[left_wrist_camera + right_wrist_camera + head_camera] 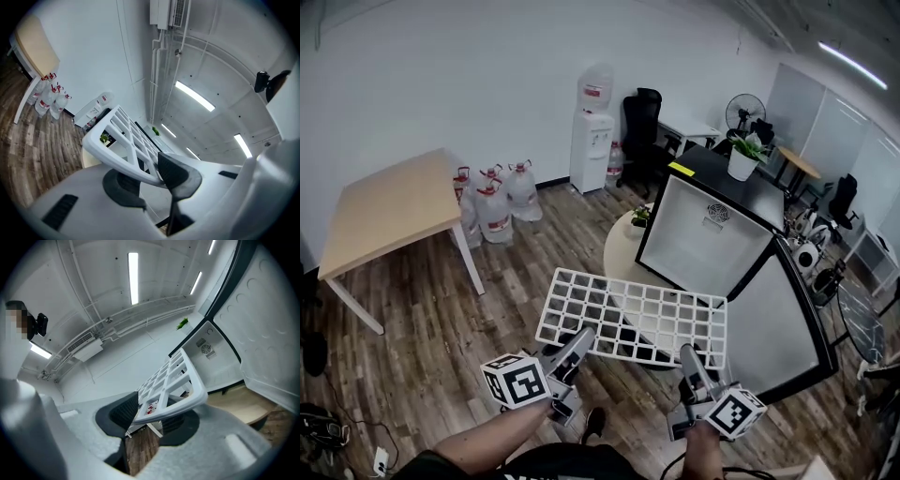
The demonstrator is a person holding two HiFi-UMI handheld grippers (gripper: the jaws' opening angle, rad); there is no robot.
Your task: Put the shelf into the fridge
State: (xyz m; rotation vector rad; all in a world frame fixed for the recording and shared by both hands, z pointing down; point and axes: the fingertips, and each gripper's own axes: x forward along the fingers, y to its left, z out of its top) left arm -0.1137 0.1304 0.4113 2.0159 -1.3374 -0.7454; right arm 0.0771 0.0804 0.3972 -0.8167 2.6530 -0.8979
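Shelf, clamped along its near edge by the left gripper and the right gripper and held in mid-air before the open fridge, is to be levelled and fed squarely inside.

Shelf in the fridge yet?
No, the head view shows the shelf in the air before the open fridge, with the left gripper and right gripper clamped on its near edge.

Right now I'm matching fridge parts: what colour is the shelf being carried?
The shelf is plain white, clearest in the head view.
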